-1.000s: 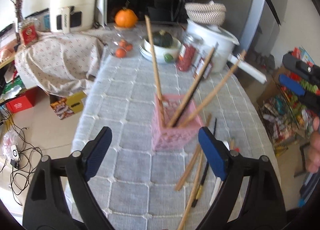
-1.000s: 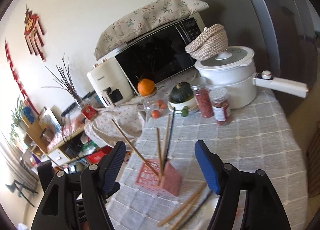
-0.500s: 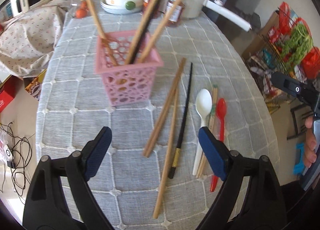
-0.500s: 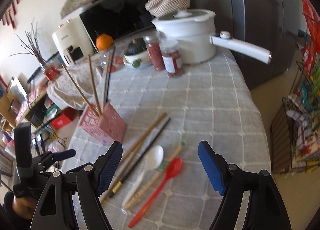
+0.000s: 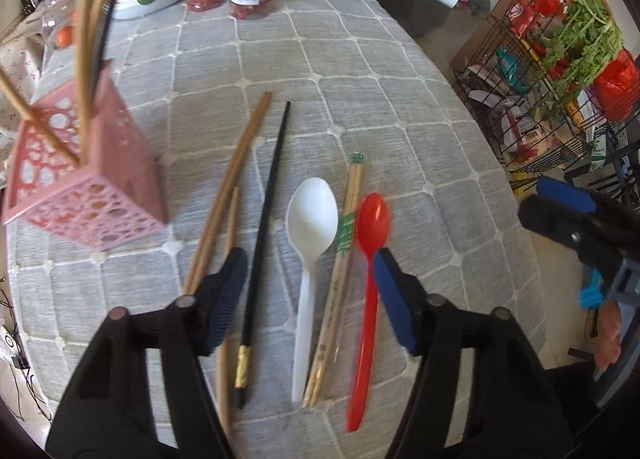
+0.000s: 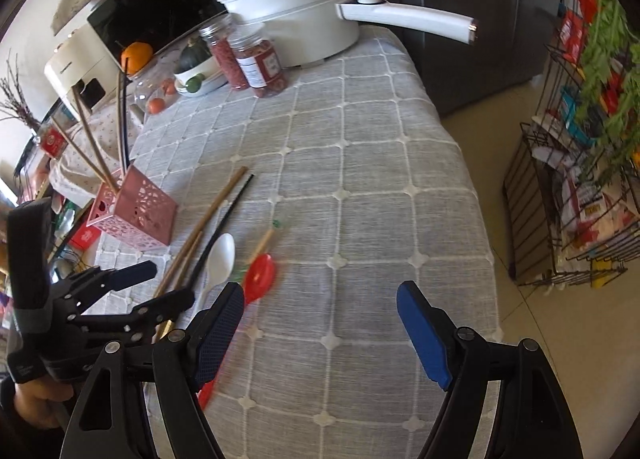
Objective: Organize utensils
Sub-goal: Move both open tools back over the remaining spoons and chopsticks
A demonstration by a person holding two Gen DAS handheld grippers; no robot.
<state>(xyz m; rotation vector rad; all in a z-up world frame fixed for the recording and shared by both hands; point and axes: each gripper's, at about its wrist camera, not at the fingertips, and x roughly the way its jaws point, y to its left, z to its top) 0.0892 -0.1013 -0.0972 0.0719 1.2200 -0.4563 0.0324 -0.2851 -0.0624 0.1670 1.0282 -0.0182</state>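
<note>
A pink holder (image 5: 86, 183) with a pierced, lacy wall stands at the left of the left wrist view, on the grey checked table (image 5: 360, 99). Three brown chopsticks and one black one lean out of it toward the upper left. To its right, loose utensils lie side by side, all running roughly up and down the frame: two brown chopsticks (image 5: 228, 195) touching along their length, a black chopstick (image 5: 268, 219) with a gold band near its lower end, a white spoon (image 5: 310, 235) bowl up, a wrapped pair of bamboo chopsticks (image 5: 340, 255) with green print, and a red spoon (image 5: 370, 263) at the right.
</note>
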